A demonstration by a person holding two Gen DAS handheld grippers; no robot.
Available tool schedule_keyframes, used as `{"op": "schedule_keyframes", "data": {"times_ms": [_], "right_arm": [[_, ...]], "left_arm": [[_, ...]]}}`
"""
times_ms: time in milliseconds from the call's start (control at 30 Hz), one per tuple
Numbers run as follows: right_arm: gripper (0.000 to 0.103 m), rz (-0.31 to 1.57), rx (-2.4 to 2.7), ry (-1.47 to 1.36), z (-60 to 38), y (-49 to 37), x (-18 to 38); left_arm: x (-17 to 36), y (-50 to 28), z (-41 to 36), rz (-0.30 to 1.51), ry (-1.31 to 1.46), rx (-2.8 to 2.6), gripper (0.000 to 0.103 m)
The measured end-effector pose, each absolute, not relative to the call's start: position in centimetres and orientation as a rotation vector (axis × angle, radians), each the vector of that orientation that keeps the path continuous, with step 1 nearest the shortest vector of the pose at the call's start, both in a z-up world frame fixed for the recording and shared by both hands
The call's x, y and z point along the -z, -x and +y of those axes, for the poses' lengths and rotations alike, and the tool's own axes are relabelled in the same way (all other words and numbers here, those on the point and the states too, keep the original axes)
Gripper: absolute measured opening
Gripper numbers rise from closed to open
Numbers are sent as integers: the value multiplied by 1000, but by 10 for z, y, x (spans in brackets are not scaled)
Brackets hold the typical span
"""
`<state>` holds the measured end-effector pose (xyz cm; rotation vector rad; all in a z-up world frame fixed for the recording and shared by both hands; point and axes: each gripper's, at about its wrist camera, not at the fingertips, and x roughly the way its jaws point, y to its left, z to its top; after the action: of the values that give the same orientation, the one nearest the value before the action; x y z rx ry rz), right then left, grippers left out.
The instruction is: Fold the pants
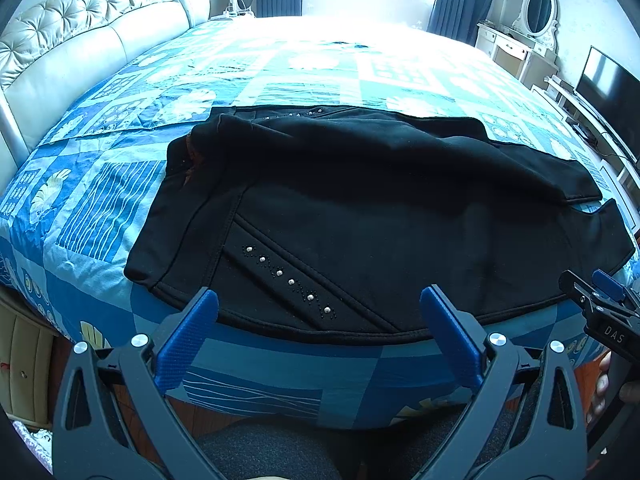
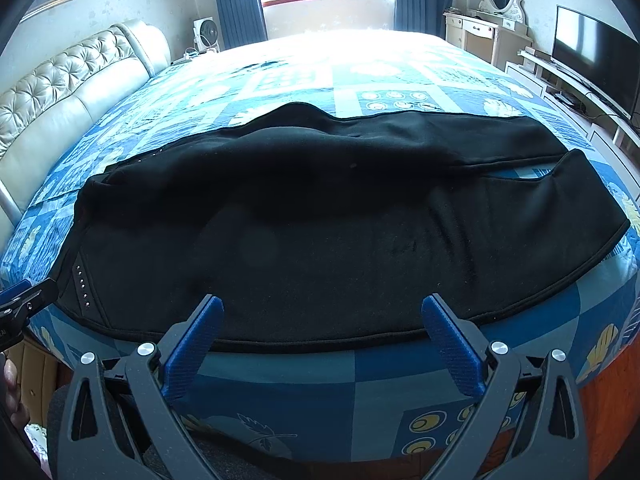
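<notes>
Black pants [image 1: 360,208] lie spread sideways on the bed, waist to the left, legs running right, with one leg lying over the other. A studded pocket seam [image 1: 288,280] faces me. My left gripper [image 1: 320,300] is open and empty, just off the near hem by the waist end. My right gripper [image 2: 322,308] is open and empty at the near edge of the pants [image 2: 340,220], over the leg part. The right gripper also shows at the right edge of the left wrist view [image 1: 600,292]; the left one shows at the left edge of the right wrist view [image 2: 24,296].
The bed has a blue patterned cover [image 1: 100,208] and a tufted headboard [image 1: 80,40] on the left. A TV [image 2: 596,56] on a low white cabinet and a dressing table [image 2: 488,28] stand to the right. A fan [image 2: 206,34] and the window are beyond.
</notes>
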<state>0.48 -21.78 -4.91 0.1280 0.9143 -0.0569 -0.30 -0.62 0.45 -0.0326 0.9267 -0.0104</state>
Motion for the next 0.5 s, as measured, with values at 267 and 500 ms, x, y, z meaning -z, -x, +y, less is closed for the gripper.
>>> {"op": "schedule_keyframes", "data": {"times_ms": [267,500], "right_arm": [[99,913,58,-127,-217,-4,49],[99,917,59,-124,-216,-4,49]], "left_arm": [[-5,3,-6,925,34,9,101],[-6,3,-6,923,32,9,101]]}}
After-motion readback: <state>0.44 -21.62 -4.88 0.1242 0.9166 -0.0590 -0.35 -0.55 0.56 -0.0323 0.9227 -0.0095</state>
